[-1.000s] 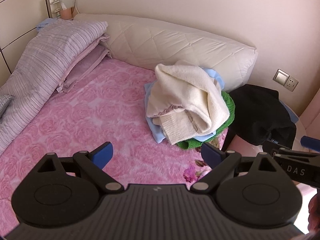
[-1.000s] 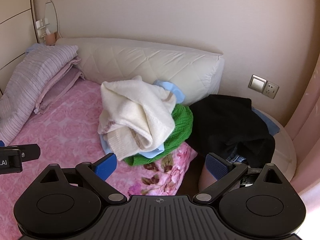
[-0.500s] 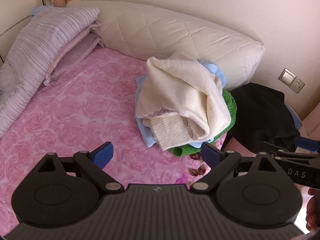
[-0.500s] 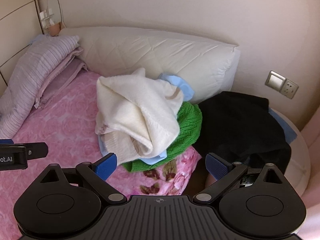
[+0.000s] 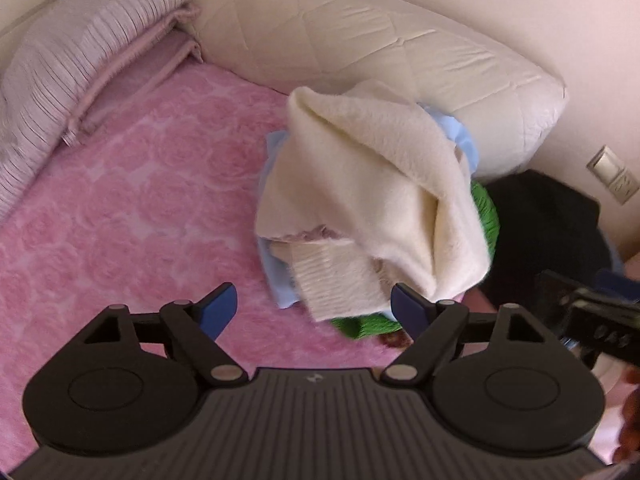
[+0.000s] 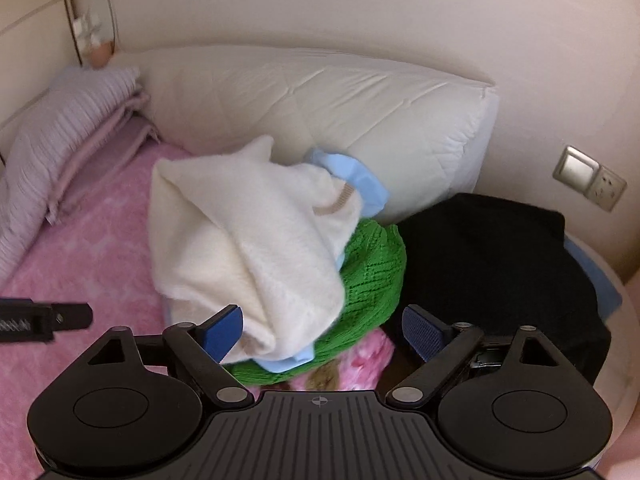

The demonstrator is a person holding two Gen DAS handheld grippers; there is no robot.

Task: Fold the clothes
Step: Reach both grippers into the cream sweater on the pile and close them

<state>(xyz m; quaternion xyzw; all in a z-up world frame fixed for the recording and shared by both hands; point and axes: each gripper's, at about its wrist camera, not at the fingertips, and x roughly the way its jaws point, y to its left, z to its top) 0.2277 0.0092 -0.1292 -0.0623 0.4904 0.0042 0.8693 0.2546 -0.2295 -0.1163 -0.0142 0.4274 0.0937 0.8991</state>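
Both hand-held grippers, left (image 5: 312, 308) and right (image 6: 322, 328), have closed in on the heap, jaws apart and empty. The cream sweater (image 6: 244, 248) tops the crumpled clothes pile (image 6: 368, 280) at the bed's (image 5: 132, 216) right edge. A careless grab could tip layers overboard.

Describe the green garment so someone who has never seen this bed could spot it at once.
Start at the long white headboard cushion along the back of the pink bed; a pile of clothes sits just in front of its right end. The green knit lies low in that pile, under the cream fleece and beside the black garment. It is the only bright green piece, with an open knitted texture.
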